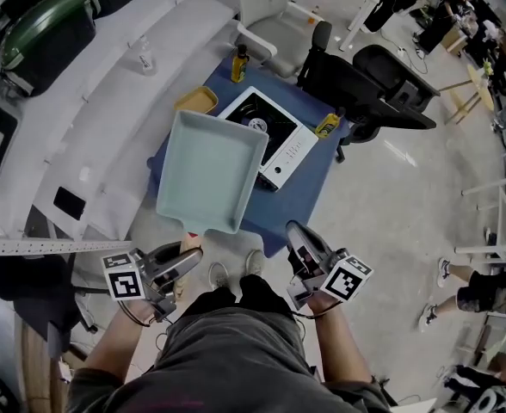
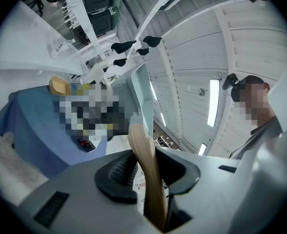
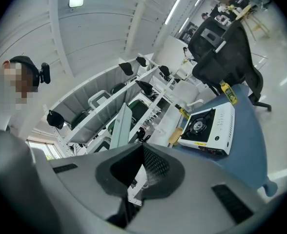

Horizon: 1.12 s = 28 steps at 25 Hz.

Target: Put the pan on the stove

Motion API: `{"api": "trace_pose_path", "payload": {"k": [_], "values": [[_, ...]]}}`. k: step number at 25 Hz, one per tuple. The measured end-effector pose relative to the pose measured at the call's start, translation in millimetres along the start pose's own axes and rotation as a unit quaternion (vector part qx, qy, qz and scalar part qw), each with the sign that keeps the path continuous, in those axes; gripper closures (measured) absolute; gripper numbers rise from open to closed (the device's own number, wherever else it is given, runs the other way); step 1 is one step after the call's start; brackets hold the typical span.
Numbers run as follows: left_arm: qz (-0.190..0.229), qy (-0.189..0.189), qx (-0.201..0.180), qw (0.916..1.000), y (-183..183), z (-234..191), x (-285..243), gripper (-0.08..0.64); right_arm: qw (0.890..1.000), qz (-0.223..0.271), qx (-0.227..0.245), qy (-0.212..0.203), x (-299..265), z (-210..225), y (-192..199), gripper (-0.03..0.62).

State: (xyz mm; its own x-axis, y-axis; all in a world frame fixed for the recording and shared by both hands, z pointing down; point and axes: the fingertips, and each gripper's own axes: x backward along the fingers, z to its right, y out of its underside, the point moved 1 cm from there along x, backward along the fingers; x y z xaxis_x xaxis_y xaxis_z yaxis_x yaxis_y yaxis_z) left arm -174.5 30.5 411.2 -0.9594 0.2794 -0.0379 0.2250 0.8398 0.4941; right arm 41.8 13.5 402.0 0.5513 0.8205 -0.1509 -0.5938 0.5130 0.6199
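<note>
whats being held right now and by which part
The left gripper holds the pan by its wooden handle. The right gripper holds nothing.

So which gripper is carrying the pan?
The left gripper: its jaws grip the pan by its wooden handle. The right gripper holds nothing.

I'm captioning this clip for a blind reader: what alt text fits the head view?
Seen from above, the left gripper holds a pale green square pan by its wooden handle over a blue-covered table, partly hiding a white stove; the right gripper hangs empty alongside.
</note>
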Motion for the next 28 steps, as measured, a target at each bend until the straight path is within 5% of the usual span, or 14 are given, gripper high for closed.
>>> {"api": "trace_pose_path", "payload": {"k": [9, 28], "values": [[-0.001, -0.005, 0.007, 1.0000, -27, -22, -38, 0.446, 1.000, -0.019, 0.002, -0.011, -29, 25, -30, 0.589], [-0.038, -0.048, 0.044, 0.9972, -76, -118, -155, 0.446, 0.997, -0.070, -0.035, -0.016, -86, 146, -105, 0.589]]}}
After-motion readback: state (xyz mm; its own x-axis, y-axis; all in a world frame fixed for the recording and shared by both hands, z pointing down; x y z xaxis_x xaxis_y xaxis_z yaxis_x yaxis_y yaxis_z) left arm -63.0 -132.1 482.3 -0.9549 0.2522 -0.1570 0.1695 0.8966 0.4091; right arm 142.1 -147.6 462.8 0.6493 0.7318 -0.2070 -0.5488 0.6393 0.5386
